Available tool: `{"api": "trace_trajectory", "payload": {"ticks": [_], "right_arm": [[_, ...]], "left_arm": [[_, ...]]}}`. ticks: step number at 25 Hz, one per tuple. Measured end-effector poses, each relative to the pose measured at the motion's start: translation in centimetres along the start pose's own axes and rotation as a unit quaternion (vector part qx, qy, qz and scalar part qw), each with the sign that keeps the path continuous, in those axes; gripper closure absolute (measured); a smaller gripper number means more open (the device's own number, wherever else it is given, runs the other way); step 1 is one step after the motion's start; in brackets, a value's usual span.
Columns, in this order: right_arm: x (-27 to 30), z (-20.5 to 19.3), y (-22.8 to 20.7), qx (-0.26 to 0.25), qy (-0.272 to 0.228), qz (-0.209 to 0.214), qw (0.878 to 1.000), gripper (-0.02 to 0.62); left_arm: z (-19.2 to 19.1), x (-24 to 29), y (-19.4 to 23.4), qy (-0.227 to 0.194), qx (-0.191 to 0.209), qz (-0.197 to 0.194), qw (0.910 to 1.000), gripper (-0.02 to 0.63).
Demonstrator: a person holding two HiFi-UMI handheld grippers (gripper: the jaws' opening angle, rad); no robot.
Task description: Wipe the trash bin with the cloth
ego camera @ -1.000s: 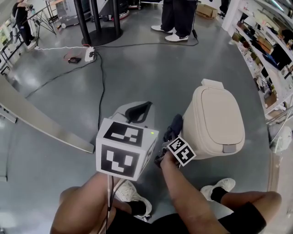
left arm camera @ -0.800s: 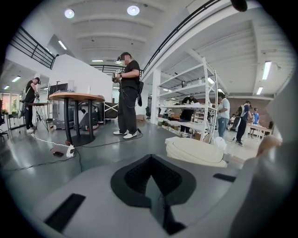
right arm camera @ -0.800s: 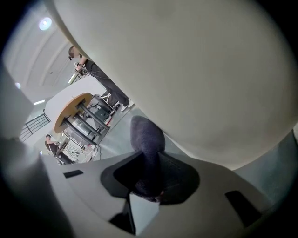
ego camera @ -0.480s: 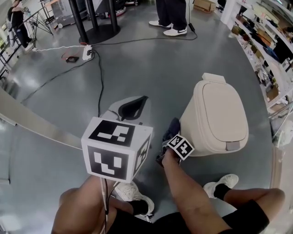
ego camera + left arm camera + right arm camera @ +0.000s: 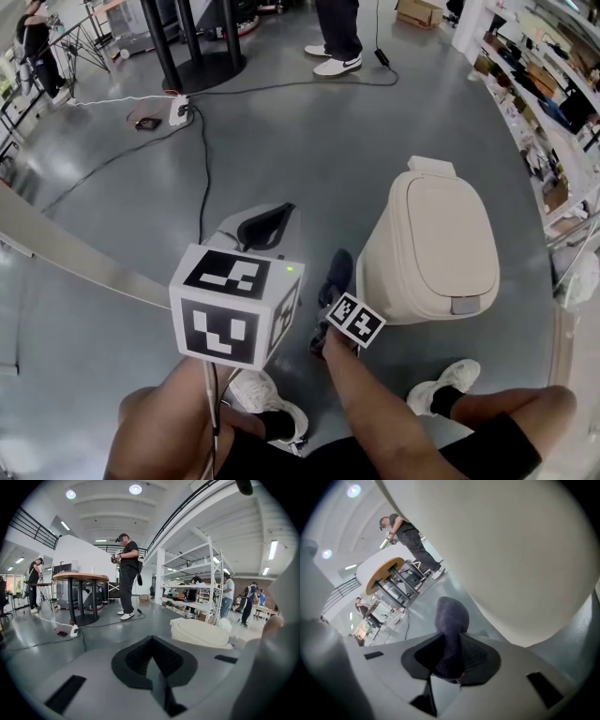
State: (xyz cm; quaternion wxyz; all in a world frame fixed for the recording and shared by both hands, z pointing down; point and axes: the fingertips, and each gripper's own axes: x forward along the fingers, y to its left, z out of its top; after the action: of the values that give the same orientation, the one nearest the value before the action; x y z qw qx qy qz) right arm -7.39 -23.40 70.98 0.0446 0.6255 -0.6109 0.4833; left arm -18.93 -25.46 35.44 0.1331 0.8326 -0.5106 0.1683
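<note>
Head view: the right gripper (image 5: 330, 300) held a dark cloth (image 5: 337, 270) just beside the beige trash bin (image 5: 427, 248). The left gripper (image 5: 263, 226) hung apart from it. Left gripper view: jaws together, empty. Right gripper view: jaws clamped on the cloth, with the bin just ahead of them.

Trash bin (image 5: 441, 244): smooth matt cream plastic. Cloth (image 5: 451, 625): fuzzy dark grey fabric. Floor (image 5: 328, 141): glossy grey.

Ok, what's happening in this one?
The hand-held right gripper is shut on a dark cloth, held up beside the side wall of the beige trash bin, whose lid is closed. Whether the cloth touches the bin is unclear. The left gripper, jaws together and empty, is held apart from the bin.
</note>
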Motion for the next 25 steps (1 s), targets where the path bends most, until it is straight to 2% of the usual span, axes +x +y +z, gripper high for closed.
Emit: {"api": "trace_trajectory", "payload": {"ticks": [3,5,8,11,13,15,19,22,25], "right_arm": [[-4.8,0.4,4.9,-0.066,-0.007,0.065,0.996,0.494],[-8.6,1.4,8.4,-0.131,-0.019,0.112,0.985,0.494],[-15.8,3.1,12.7,-0.237,-0.038,0.174,0.955,0.494],[-24.0,5.9,14.8,-0.315,-0.073,0.208,0.923,0.494],[-28.9,8.7,14.3,-0.348,-0.096,0.207,0.909,0.494],[-33.3,12.0,12.9,-0.369,-0.115,0.197,0.901,0.494],[-40.7,18.6,9.9,-0.402,-0.163,0.172,0.884,0.494],[-44.5,21.9,8.4,-0.416,-0.195,0.153,0.875,0.494],[-47.3,23.4,7.4,-0.417,-0.22,0.146,0.87,0.494]], "left_arm": [[0.5,-0.7,0.1,0.0,-0.014,0.005,0.9999,0.609],[0.9,-1.5,-0.2,-0.002,-0.023,0.01,0.9997,0.608],[2.1,-3.3,-1.5,-0.016,-0.051,0.012,0.9985,0.607],[4.6,-5.3,-4.0,-0.055,-0.062,0.015,0.9964,0.608],[5.8,-6.6,-5.8,-0.077,-0.048,0.027,0.9955,0.607],[6.2,-7.9,-7.8,-0.089,-0.035,0.035,0.9948,0.608],[6.5,-10.7,-12.3,-0.11,-0.039,0.022,0.9929,0.608],[6.5,-13.3,-15.7,-0.131,-0.025,0.016,0.991,0.608],[5.9,-16.1,-18.6,-0.15,0.004,0.02,0.9885,0.608]]}}
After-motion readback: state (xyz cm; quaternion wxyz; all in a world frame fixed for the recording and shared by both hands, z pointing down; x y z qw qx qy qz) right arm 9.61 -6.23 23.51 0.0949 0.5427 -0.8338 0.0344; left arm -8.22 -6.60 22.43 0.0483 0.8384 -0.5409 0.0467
